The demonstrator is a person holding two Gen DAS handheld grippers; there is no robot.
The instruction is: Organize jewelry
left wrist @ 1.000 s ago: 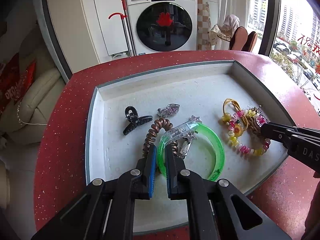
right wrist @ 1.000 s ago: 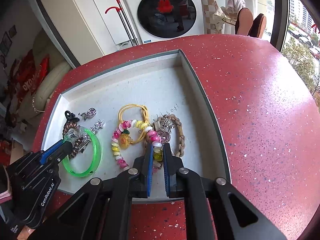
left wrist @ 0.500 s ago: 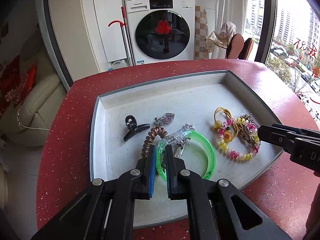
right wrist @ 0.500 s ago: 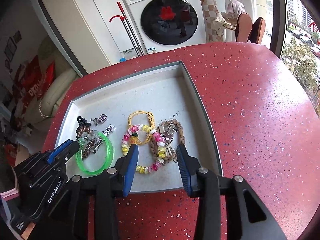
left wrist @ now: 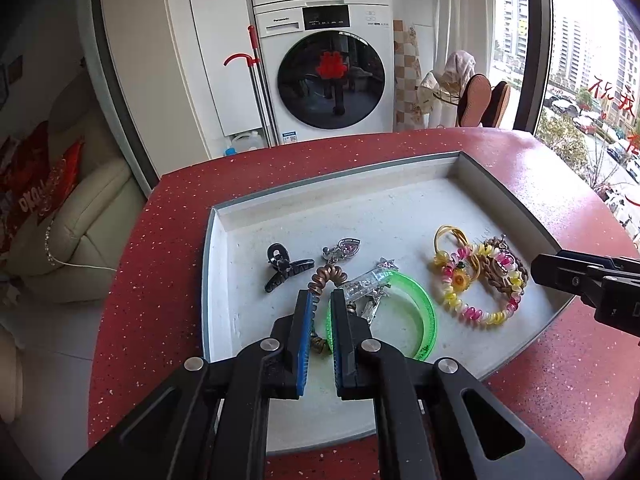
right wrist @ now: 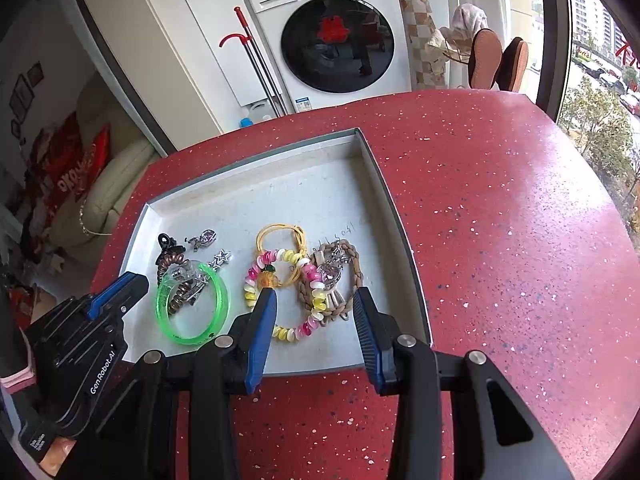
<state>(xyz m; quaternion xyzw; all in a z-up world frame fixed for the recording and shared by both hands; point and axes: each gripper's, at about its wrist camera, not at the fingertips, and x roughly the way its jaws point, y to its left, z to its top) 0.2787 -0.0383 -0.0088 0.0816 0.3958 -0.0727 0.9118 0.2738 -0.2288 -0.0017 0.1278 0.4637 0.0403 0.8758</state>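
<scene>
A white tray (left wrist: 400, 208) (right wrist: 280, 184) on the red table holds jewelry. A green bangle (left wrist: 420, 304) (right wrist: 218, 300) lies at the near left, with a clear clip (left wrist: 368, 280) and a copper coil tie (left wrist: 324, 276) by it. A pink-yellow bead bracelet (left wrist: 472, 312) (right wrist: 316, 300), a braided brown bracelet (left wrist: 494, 276) (right wrist: 356, 264) and a yellow hair tie (left wrist: 448, 236) (right wrist: 276, 232) lie to the right. My left gripper (left wrist: 320, 300) (right wrist: 136, 280) is nearly shut and empty above the bangle's edge. My right gripper (right wrist: 314, 300) (left wrist: 540, 268) is open above the bead bracelet.
A black claw clip (left wrist: 284, 268) (right wrist: 166, 242) and a silver charm (left wrist: 344, 248) (right wrist: 204, 238) lie at the tray's left. The red speckled table (right wrist: 500, 220) extends to the right. A washing machine (left wrist: 332, 80) and a cream sofa (left wrist: 76, 224) stand beyond.
My right gripper has let go of the bead bracelet, opened wide and drawn back. My left gripper has drawn back and up from the green bangle, its jaws parted slightly.
</scene>
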